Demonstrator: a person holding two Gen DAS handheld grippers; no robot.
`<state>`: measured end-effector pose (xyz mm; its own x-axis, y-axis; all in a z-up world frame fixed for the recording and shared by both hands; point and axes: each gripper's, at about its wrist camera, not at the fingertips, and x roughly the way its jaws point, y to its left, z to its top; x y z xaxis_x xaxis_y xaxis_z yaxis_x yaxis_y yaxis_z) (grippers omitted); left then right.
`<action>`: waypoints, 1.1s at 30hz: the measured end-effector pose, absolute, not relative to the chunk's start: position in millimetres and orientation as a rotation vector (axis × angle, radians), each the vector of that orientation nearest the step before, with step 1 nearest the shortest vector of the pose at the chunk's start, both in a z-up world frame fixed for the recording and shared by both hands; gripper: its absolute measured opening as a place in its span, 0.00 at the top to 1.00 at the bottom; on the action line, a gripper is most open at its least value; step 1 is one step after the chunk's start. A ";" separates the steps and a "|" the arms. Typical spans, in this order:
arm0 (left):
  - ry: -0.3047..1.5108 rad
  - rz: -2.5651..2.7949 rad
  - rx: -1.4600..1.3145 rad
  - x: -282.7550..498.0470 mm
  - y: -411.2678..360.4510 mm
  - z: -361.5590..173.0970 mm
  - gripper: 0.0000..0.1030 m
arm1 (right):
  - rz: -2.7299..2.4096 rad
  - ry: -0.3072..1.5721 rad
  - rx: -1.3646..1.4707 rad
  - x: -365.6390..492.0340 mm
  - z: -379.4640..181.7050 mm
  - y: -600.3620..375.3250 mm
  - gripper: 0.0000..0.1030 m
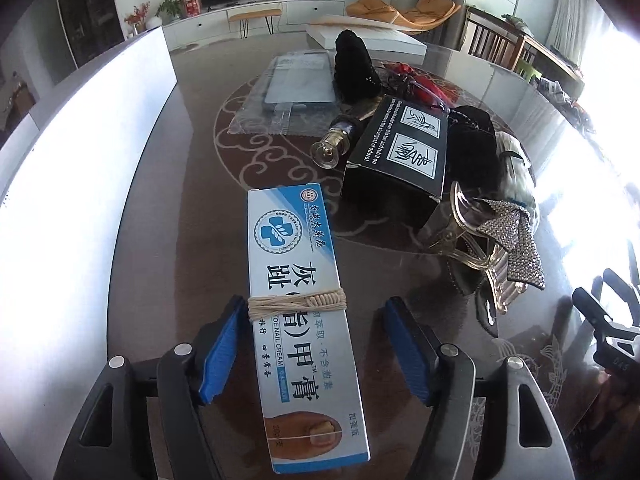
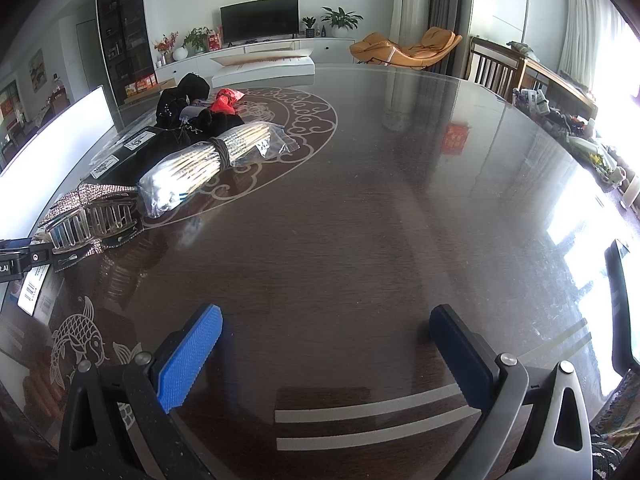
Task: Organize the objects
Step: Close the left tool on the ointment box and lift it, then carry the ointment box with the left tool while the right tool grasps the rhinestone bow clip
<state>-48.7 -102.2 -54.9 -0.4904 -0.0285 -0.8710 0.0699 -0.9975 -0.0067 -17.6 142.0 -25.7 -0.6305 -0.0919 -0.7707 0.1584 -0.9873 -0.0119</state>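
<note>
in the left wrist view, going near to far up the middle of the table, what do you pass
left gripper, jaws apart around the nail cream box → small glass bottle → flat item in a clear plastic sleeve → white box at the table's far edge

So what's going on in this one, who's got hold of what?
A person is tidying a glass-topped table with two handheld claws. The left claw straddles a blue and white toenail cream box bound with a rubber band; its pads stand clear of the box sides, so the box lies loose on the table. The right claw hovers open over bare table, holding nothing. A black box, a rhinestone hair clip and a bagged bundle of sticks sit clustered nearby.
</note>
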 end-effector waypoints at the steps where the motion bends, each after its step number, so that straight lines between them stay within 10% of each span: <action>1: 0.045 -2.664 1.551 -48.7 -101.8 -55.6 0.33 | -2.715 0.119 1.277 -18.1 -25.8 141.6 0.00; 14: 0.073 -2.627 1.533 -47.1 -105.0 -61.4 0.03 | -2.715 0.118 1.276 -18.3 -25.7 141.2 0.00; 33: 0.042 -2.691 1.491 -38.3 -98.5 -61.8 0.00 | -2.706 0.122 1.279 -19.0 -25.4 140.9 0.00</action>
<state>-38.3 -98.5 -61.8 -0.5286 -0.0433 -0.8478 0.0695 -0.9976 0.0077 -19.0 140.9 -25.4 -0.6266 -0.0962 -0.7734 0.1657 -0.9861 -0.0115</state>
